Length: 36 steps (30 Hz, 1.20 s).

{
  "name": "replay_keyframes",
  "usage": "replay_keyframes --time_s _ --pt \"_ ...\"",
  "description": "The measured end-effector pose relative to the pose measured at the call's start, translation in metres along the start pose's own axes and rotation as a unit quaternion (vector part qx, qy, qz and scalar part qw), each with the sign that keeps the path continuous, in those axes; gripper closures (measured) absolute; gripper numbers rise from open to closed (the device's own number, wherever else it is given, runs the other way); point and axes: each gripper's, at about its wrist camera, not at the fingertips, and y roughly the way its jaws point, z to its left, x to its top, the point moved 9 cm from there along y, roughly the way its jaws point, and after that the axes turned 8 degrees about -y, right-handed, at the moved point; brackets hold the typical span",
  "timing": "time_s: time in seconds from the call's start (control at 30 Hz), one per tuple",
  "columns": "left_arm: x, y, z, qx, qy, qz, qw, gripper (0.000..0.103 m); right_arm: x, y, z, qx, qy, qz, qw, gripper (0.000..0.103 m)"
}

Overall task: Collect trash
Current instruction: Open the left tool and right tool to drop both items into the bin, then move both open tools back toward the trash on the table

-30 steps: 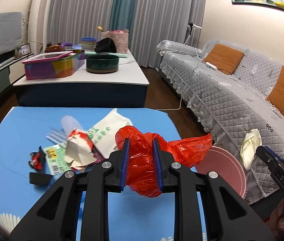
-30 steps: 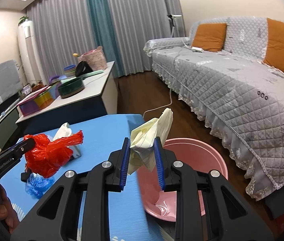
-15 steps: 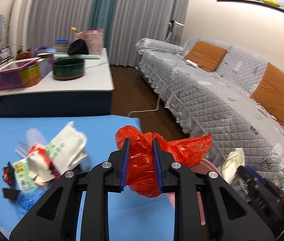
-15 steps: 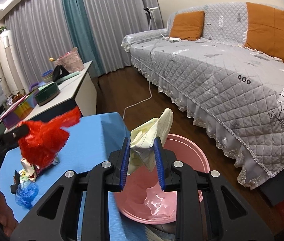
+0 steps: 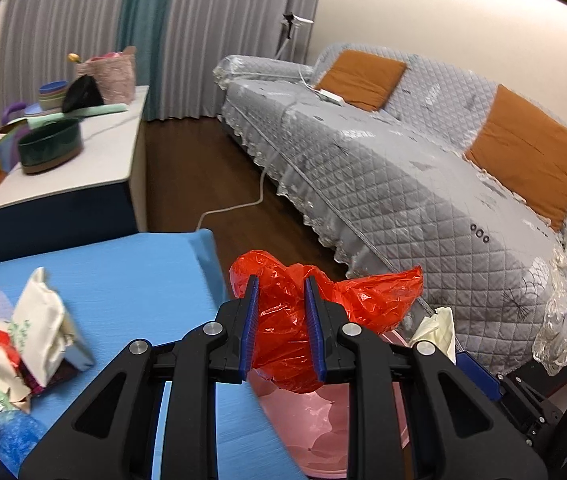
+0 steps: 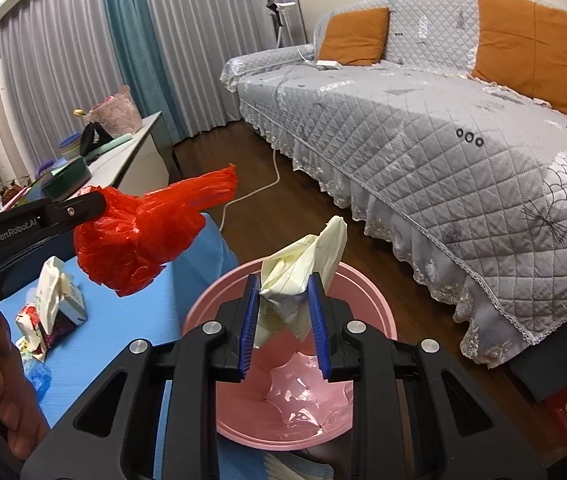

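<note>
Both grippers swing in from the table: left gripper (image 5: 282,330) jaws clamp the red plastic bag (image 5: 315,312), right gripper (image 6: 284,326) jaws pinch crumpled paper (image 6: 303,270) above the pink bin (image 6: 211,312), lower centre — drop looks imminent.

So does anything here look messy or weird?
Yes. A heap of wrappers lies scattered on the blue table, not yet in the pink bin. The bin's liner looks crumpled inside.

Both wrist views look forward and down, close over the pink basin (image 6: 367,292), sharing the sofa (image 5: 423,184).
</note>
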Motion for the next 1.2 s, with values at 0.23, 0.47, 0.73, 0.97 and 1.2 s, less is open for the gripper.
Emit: replay_keyframes --time_s 0.23,0.47,0.73,0.97,1.2 --pt "-0.013 0.02 -0.013 -0.018 0.007 0.03 0.9994 0.081 -0.002 0.007 -0.005 -0.006 0.002 0.008 1.0 0.077" --pt "-0.019 0.03 -0.017 -0.026 0.007 0.046 0.9986 0.081 -0.006 0.015 -0.008 -0.008 0.009 0.016 1.0 0.075" --pt "-0.02 0.029 -0.019 -0.039 0.005 0.056 0.9977 0.061 -0.008 0.019 -0.015 -0.019 0.028 0.023 0.999 0.046" --pt "-0.013 0.016 -0.013 -0.036 0.003 0.044 0.9983 0.061 -0.004 0.015 -0.013 -0.021 0.027 0.014 0.999 0.046" --pt "-0.003 -0.009 0.0 -0.029 -0.001 0.023 0.9993 0.061 0.005 0.004 -0.002 -0.015 0.023 -0.008 1.0 0.046"
